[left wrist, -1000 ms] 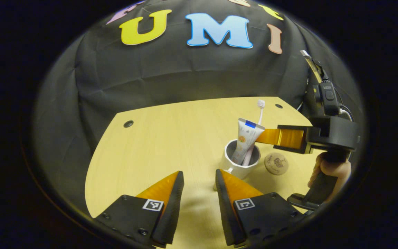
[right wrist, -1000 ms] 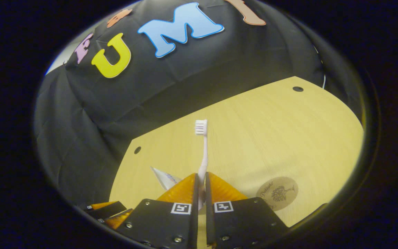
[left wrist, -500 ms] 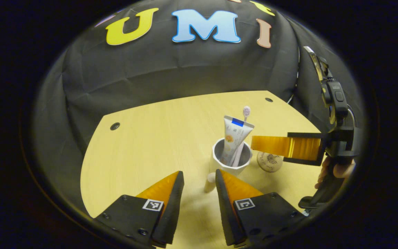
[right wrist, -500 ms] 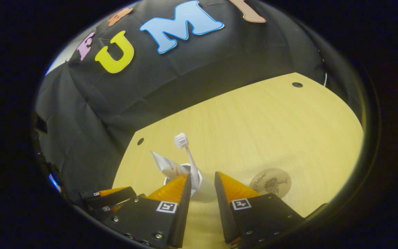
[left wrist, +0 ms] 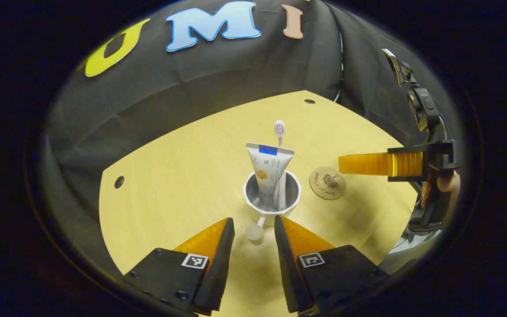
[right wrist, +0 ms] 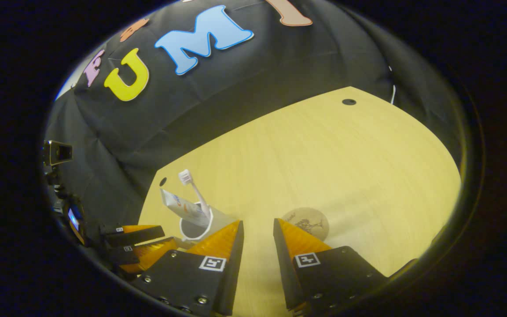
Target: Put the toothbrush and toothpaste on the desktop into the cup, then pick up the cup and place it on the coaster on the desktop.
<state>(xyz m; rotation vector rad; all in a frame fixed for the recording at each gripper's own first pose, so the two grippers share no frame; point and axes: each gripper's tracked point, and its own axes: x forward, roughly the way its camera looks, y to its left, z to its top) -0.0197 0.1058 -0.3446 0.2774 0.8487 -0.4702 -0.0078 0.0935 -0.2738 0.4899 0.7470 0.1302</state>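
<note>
Toothbrush (left wrist: 279,128) and toothpaste (left wrist: 269,169) stand in the cup (left wrist: 272,197). Both the left gripper (left wrist: 253,224) and right gripper (right wrist: 258,226) are open and empty. Next, I judge, the left closes on the handle (left wrist: 255,229), carrying it to the coaster (left wrist: 327,183).

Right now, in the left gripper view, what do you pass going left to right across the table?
Small dark hole in the wooden table → white cup holding toothpaste and toothbrush → round wooden coaster → the right gripper.

A pale wood desktop (left wrist: 183,176) with a curved edge fills the lower half, a dark round hole (left wrist: 119,182) at nine o'clock, another (left wrist: 310,101) at one. Behind, creased black cloth wall (left wrist: 218,75), dimly lit.
</note>
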